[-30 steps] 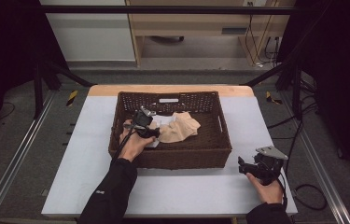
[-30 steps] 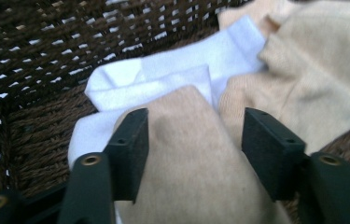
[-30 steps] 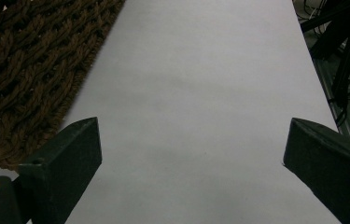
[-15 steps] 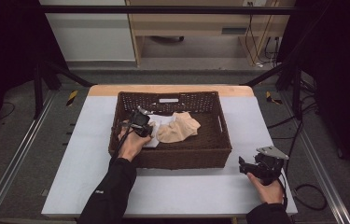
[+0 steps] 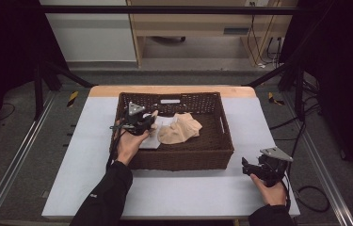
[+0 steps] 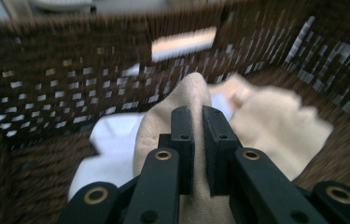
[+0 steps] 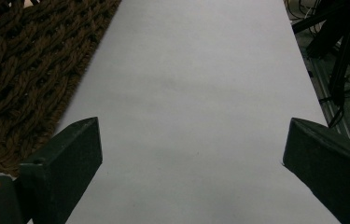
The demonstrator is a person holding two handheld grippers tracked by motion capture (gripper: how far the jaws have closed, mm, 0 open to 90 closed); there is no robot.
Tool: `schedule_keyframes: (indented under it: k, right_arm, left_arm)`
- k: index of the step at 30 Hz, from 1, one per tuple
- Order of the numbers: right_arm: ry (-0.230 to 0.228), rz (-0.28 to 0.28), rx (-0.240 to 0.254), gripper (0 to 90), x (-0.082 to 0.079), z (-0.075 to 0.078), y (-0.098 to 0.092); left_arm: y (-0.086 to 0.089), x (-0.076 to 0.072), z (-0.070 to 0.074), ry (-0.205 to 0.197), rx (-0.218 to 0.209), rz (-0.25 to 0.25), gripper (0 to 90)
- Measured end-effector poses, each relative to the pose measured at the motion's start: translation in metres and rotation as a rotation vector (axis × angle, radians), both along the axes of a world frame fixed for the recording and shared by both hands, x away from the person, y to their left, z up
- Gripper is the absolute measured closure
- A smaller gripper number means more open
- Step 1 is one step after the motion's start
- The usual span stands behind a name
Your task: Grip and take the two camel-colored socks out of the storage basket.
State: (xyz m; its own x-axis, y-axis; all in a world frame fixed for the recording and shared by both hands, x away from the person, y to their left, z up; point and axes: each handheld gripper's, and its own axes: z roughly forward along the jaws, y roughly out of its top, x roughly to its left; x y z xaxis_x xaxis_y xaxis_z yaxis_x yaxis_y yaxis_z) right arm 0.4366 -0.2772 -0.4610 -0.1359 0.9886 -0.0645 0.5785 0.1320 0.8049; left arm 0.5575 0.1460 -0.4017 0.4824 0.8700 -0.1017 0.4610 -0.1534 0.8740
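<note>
Left tongs (image 6: pixel 196 140) have just been closing and now pinch a raised fold of the beige cloth (image 6: pixel 266 126), with fabric caught between the two black jaws. That cloth is soft, pale tan and crumpled, lying inside the brown wicker basket (image 5: pixel 183 157) partly over a white cloth (image 5: pixel 151 140). Basket walls stand close on the left and far sides of the grip, so the freest room is upward and toward the basket's right half. Seen from the high view, the left tongs (image 5: pixel 136 123) sit in the basket's left part. Right tongs (image 5: pixel 254 168) hover over the table (image 5: pixel 70 179), well apart from the basket's near right corner; their own view shows the jaws spread wide over bare white table (image 7: pixel 186 93), holding nothing.
</note>
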Motion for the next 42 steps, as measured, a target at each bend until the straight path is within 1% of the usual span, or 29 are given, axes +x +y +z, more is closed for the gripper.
schedule_keyframes:
  k: [1,2,3,4,5,8,9,11,12,13,14,15,16,17,18,19,20,21,22,24,25,26,28,32,33,34,36,39,42]
  right_arm:
    - [0.0,0.0,0.0,4.9,0.0,0.0,0.0]
    - [0.0,0.002,-0.004,4.9,0.0,0.0,0.0]
    - [0.003,0.001,-0.001,4.9,0.0,0.0,0.001]
    - [0.002,0.003,-0.002,4.9,0.0,0.0,0.001]
    - [0.002,0.003,-0.003,4.9,0.0,0.0,0.001]
    - [0.001,0.001,-0.003,4.9,0.0,0.0,0.001]
    - [0.002,0.002,-0.004,4.9,0.0,0.0,0.0]
    - [0.002,0.001,-0.004,4.9,0.0,0.0,0.0]
    - [0.002,0.001,-0.004,4.9,0.0,0.0,0.0]
    - [0.003,-0.002,-0.004,4.9,0.0,0.0,0.0]
    - [0.003,-0.002,-0.004,4.9,0.0,0.0,0.0]
    - [0.005,-0.004,-0.002,4.9,0.0,0.0,0.001]
    - [0.005,-0.004,-0.002,4.9,0.0,0.0,0.001]
    - [0.001,-0.003,-0.003,4.9,0.0,0.0,0.0]
    - [0.001,-0.003,-0.003,4.9,0.0,0.0,0.0]
    - [0.0,-0.004,-0.003,4.9,0.0,0.0,0.0]
    - [0.0,-0.004,-0.003,4.9,0.0,0.0,0.0]
    - [0.0,-0.003,-0.003,4.9,0.0,0.0,0.0]
    - [-0.002,-0.003,-0.006,4.8,0.0,0.0,0.0]
    - [0.0,-0.005,-0.005,4.9,0.0,0.0,0.0]
    - [-0.001,-0.006,-0.002,4.9,-0.001,0.0,0.0]
    - [-0.001,-0.006,-0.002,4.9,-0.001,0.0,0.0]
    - [-0.005,-0.011,-0.005,4.9,-0.001,0.001,-0.001]
    - [-0.005,-0.014,-0.001,4.9,-0.002,0.001,-0.001]
    - [-0.005,-0.014,-0.001,4.9,-0.002,0.001,-0.001]
    - [-0.005,-0.015,-0.001,4.9,-0.002,0.001,-0.001]
    - [-0.005,-0.016,-0.001,4.9,-0.002,0.001,-0.001]
    - [-0.007,-0.016,-0.001,4.9,-0.002,0.001,-0.001]
    - [-0.005,-0.016,0.002,4.9,-0.003,0.001,-0.001]
  left_arm:
    - [0.0,0.0,0.0,0.0,0.0,0.0,83.5]
    - [0.0,-0.003,0.005,-0.032,-0.036,-0.003,83.5]
    - [0.0,-0.003,0.005,-0.032,-0.036,-0.003,83.5]
    - [0.0,-0.007,0.012,-0.065,-0.06,-0.021,83.4]
    - [0.0,-0.007,0.012,-0.065,-0.06,-0.021,83.5]
    - [-0.001,-0.015,0.025,-0.139,-0.083,-0.053,83.5]
    - [-0.001,-0.019,0.03,-0.179,-0.088,-0.062,83.5]
    - [0.001,-0.023,0.038,-0.182,-0.105,-0.067,83.6]
    - [0.001,-0.025,0.042,-0.194,-0.115,-0.073,83.6]
    - [0.004,-0.03,0.051,-0.224,-0.122,-0.081,83.7]
    - [0.004,-0.03,0.051,-0.224,-0.122,-0.081,83.6]
    - [0.006,-0.036,0.06,-0.244,-0.124,-0.092,83.6]
    - [0.006,-0.036,0.06,-0.244,-0.124,-0.092,83.6]
    - [0.009,-0.044,0.067,-0.26,-0.133,-0.103,83.6]
    - [0.009,-0.044,0.067,-0.26,-0.133,-0.103,83.6]
    - [0.012,-0.052,0.072,-0.268,-0.135,-0.119,83.6]
    - [0.012,-0.052,0.072,-0.268,-0.135,-0.119,83.6]
    - [0.015,-0.062,0.077,-0.279,-0.144,-0.139,83.6]
    - [0.015,-0.062,0.077,-0.279,-0.144,-0.139,83.6]
    - [0.016,-0.07,0.08,-0.288,-0.15,-0.155,83.6]
    - [0.019,-0.081,0.083,-0.296,-0.158,-0.178,83.7]
    - [0.019,-0.081,0.083,-0.296,-0.158,-0.178,83.6]
    - [0.022,-0.095,0.084,-0.302,-0.176,-0.21,83.6]
    - [0.025,-0.113,0.082,-0.307,-0.17,-0.242,83.6]
    - [0.025,-0.113,0.082,-0.307,-0.17,-0.242,83.6]
    - [0.028,-0.123,0.08,-0.306,-0.169,-0.258,83.6]
    - [0.029,-0.126,0.078,-0.306,-0.17,-0.262,83.6]
    - [0.033,-0.141,0.07,-0.292,-0.165,-0.29,83.6]
    - [0.034,-0.146,0.066,-0.284,-0.164,-0.302,83.6]
